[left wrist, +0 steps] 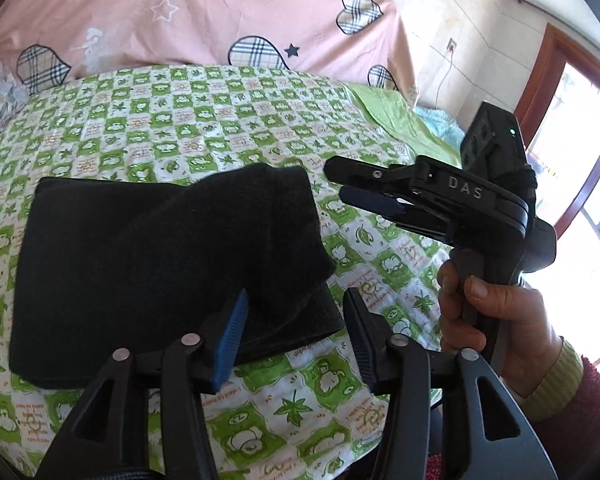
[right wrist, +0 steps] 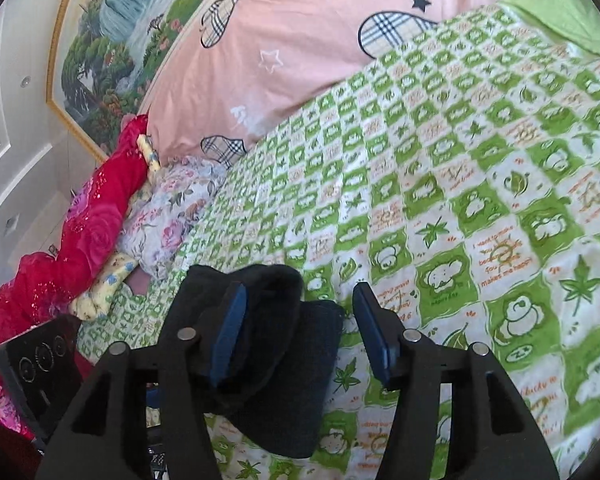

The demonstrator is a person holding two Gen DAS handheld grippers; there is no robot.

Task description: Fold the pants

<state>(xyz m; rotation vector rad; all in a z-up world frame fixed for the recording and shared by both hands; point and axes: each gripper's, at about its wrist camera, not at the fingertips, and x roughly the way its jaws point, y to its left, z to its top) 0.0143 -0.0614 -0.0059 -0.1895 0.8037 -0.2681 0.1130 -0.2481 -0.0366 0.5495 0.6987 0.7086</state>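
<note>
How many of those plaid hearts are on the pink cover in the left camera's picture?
4: one at far left, one mid, one top right, one partly hidden at the right edge. More may lie out of view.

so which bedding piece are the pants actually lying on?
The green-and-white checked sheet, with leaf and cartoon-animal squares. The black pants lie on it; the pink heart-print quilt sits behind, the floral pillow aside.

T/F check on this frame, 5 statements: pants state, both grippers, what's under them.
1. The black pants lie in a folded bundle on the green checked sheet. True.
2. The left gripper is clamped on the pants. False: its jaws are open, holding nothing.
3. The right gripper is open. True.
4. The pants hang off the bed edge. False: they rest fully on the sheet.
5. A pink cover with plaid hearts lies beyond the sheet. True.
</note>
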